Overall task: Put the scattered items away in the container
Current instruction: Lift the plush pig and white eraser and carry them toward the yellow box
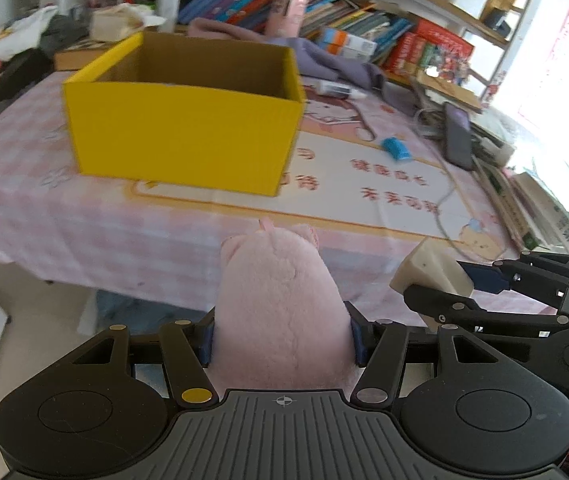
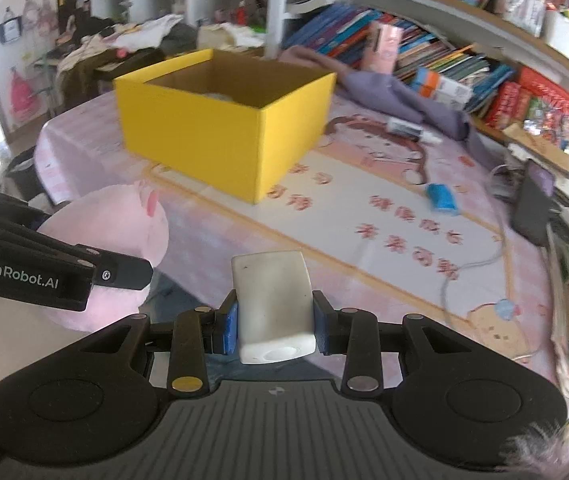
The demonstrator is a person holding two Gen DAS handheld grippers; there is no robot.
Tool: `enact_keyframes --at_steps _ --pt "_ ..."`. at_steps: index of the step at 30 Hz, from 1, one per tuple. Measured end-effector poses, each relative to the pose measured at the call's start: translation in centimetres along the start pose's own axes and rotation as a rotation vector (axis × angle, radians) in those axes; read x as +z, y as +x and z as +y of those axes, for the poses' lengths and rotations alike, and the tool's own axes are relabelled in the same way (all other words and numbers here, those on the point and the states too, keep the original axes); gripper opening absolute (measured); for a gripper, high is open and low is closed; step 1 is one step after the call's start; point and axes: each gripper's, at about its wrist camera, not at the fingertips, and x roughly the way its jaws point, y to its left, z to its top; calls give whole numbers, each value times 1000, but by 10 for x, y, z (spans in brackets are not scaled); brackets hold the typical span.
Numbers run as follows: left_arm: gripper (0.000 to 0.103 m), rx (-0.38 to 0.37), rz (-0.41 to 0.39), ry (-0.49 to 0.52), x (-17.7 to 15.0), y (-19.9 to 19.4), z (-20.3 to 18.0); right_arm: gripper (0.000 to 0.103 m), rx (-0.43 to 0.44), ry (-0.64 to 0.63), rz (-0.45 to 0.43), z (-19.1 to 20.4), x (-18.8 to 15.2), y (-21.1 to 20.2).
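My left gripper (image 1: 282, 338) is shut on a pink plush toy (image 1: 280, 312), held at the table's near edge; the toy also shows in the right wrist view (image 2: 116, 236). My right gripper (image 2: 276, 322) is shut on a white block (image 2: 272, 304), seen beside the toy in the left wrist view (image 1: 428, 272). The open yellow box (image 1: 184, 128) stands ahead on the table, also in the right wrist view (image 2: 224, 120). A small blue item (image 1: 396, 148) lies on the cloth right of the box (image 2: 440, 198).
The table has a pink checked cloth (image 1: 64, 208). A white tube (image 2: 412, 130), purple cloth (image 2: 404, 96), a dark phone (image 1: 458, 136) and a cable (image 2: 468, 268) lie at the right. Bookshelves (image 2: 444, 52) stand behind.
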Motion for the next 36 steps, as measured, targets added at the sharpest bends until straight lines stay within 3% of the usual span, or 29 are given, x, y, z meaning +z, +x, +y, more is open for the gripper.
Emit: enact_keyframes --at_steps 17,36 --pt "58 113 1 -79 -12 -22 62 33 145 -149 17 68 28 24" --pt "58 124 -51 -56 26 -12 84 33 185 -154 -16 72 69 56"
